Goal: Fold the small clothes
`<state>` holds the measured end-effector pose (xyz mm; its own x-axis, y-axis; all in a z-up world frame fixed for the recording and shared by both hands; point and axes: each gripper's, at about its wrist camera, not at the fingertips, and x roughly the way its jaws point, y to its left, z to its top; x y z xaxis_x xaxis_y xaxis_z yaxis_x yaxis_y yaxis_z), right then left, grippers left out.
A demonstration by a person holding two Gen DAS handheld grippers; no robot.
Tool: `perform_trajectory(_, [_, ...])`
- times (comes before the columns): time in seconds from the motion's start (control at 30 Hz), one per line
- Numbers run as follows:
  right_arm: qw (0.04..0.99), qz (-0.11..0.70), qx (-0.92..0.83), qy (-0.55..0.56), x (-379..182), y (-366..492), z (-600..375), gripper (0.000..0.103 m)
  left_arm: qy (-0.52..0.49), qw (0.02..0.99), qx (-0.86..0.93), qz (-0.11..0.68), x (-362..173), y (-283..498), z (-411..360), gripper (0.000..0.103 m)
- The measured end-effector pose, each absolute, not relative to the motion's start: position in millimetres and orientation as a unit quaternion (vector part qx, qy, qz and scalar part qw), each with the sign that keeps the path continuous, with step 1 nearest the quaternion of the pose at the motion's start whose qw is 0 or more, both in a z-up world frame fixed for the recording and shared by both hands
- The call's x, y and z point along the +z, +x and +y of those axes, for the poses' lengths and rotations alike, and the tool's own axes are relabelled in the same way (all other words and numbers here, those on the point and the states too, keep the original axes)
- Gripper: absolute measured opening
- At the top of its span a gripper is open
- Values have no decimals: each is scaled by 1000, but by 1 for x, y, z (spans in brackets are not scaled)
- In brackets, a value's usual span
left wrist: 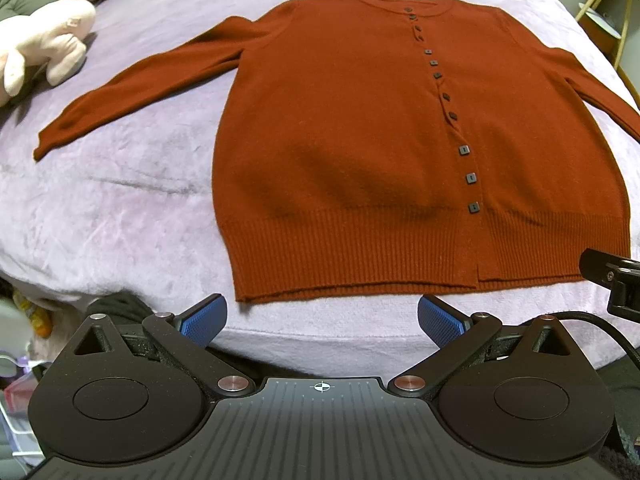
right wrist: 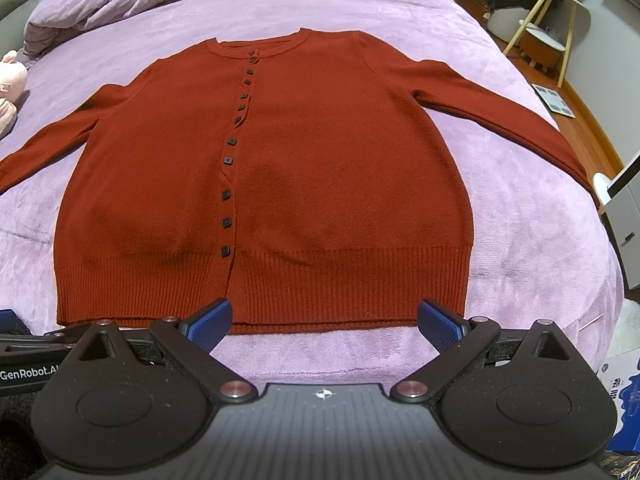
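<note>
I have the rust cardigan (left wrist: 360, 152) lying flat and unfolded on the bed (left wrist: 120, 208), my left hand-held gripper (left wrist: 322, 322) and right hand-held gripper (right wrist: 324, 322) both gaping empty before its hem, so a sleeve needs pinching next.

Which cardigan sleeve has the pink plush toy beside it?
The left sleeve, reaching toward the pink plush toy. The right sleeve points toward the bed's floor-side edge instead.

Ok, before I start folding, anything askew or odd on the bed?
Nothing serious. The cardigan lies flat, buttoned, sleeves spread. Its placket wavers slightly mid-chest, and a pink plush toy sits on the blanket beside the far sleeve, not touching it. Both grippers, left and right, are open at the hem.
</note>
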<state>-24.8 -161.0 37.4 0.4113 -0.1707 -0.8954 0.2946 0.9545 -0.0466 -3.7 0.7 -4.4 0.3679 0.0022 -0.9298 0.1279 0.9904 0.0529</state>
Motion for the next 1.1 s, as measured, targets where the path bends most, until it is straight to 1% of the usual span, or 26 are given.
perform_trajectory(1.1, [838, 525, -135, 60, 37, -26, -161, 99, 57, 822, -39, 566, -7, -1, 3, 103])
